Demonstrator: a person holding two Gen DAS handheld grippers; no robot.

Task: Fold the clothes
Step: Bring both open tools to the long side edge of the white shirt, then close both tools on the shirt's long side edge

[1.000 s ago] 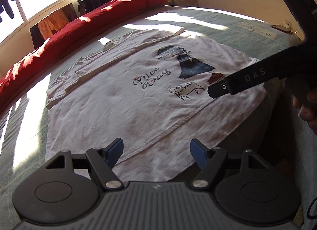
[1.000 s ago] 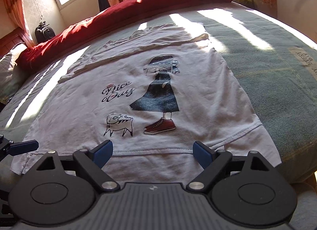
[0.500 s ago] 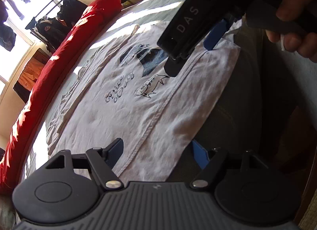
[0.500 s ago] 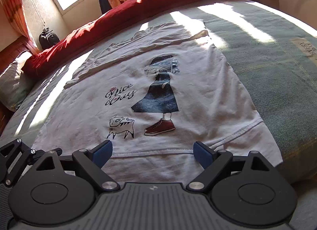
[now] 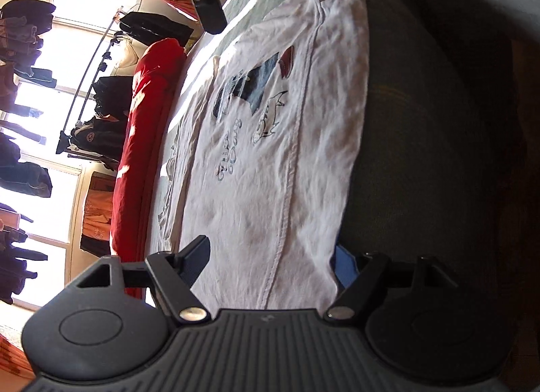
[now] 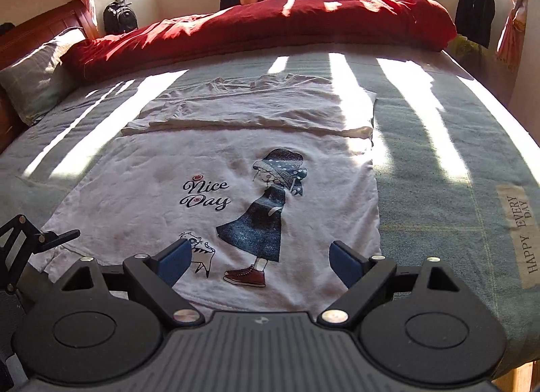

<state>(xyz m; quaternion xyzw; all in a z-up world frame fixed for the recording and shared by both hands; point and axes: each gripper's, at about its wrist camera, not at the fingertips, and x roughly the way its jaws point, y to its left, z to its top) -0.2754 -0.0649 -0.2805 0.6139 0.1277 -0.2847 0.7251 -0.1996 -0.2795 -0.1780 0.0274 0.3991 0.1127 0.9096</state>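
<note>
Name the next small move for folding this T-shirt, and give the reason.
Probably close the left gripper on the T-shirt hem corner: that corner lies between its open jaws at the bed edge, while the right gripper hangs open above the hem.

"Nice Day" on white T-shirt [image 6: 209,189], "HAPPY EVERY DAY" on bedspread label [image 6: 521,233]

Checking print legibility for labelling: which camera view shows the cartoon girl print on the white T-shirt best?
The right wrist view: the cartoon girl print faces the camera upright, sunlit and whole on the white T-shirt. The left wrist view shows the print sideways, foreshortened and small, at a shallow angle.
</note>
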